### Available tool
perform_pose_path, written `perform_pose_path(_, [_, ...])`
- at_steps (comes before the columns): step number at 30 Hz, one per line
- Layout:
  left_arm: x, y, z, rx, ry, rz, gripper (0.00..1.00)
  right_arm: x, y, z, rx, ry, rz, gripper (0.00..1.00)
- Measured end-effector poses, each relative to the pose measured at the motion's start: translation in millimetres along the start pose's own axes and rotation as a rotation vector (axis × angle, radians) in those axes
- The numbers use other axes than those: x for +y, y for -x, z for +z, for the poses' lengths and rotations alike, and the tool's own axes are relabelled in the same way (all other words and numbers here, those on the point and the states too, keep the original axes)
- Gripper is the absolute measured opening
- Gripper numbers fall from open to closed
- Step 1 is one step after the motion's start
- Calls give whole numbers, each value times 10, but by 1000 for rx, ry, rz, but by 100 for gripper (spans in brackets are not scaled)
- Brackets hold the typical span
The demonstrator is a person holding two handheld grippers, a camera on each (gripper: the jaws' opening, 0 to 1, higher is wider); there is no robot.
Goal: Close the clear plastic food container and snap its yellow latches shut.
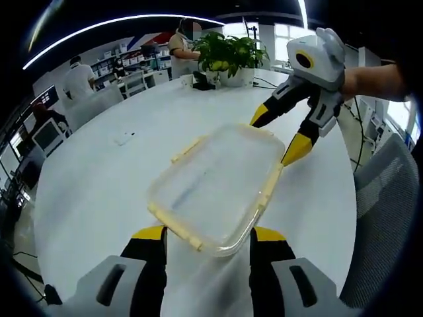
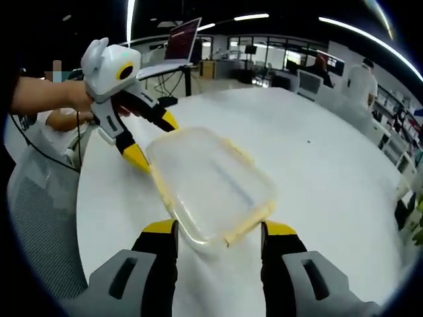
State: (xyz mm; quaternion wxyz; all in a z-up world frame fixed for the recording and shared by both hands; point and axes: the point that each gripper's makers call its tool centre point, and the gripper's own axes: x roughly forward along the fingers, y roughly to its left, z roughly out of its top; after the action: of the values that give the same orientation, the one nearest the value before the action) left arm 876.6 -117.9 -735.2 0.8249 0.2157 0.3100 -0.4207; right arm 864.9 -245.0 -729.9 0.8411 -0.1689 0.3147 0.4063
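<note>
The clear container [image 1: 215, 188] is seen lying near the bench [image 1: 99, 191] edge, lid already laid on. Its yellow latches [image 1: 175, 228] appear unsnapped. The left gripper [image 1: 206, 241] and right gripper [image 2: 218, 234] are held apart at opposite ends, gripping nothing.

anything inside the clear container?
Through the lid, the clear container looks empty; frosted plastic blurs details. It sits on the white table, which covers whatever is underneath.
</note>
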Motion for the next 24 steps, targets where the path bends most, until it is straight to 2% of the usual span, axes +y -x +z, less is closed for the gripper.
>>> perform_pose_path(5, [-31, 18, -22, -1, 52, -14, 47, 24, 28, 0, 2, 16, -15, 47])
perform_pose_path(14, [-84, 173, -5, -37, 59, 2, 56, 124, 151, -71, -17, -8, -42, 57])
perform_pose_path(19, [-162, 278, 7, -66, 77, 2, 62, 158, 276, -86, -49, -36, -62, 63])
perform_pose_path(24, [-256, 417, 47, -123, 95, 0, 70, 168, 467, -63, -116, -94, -98, 70])
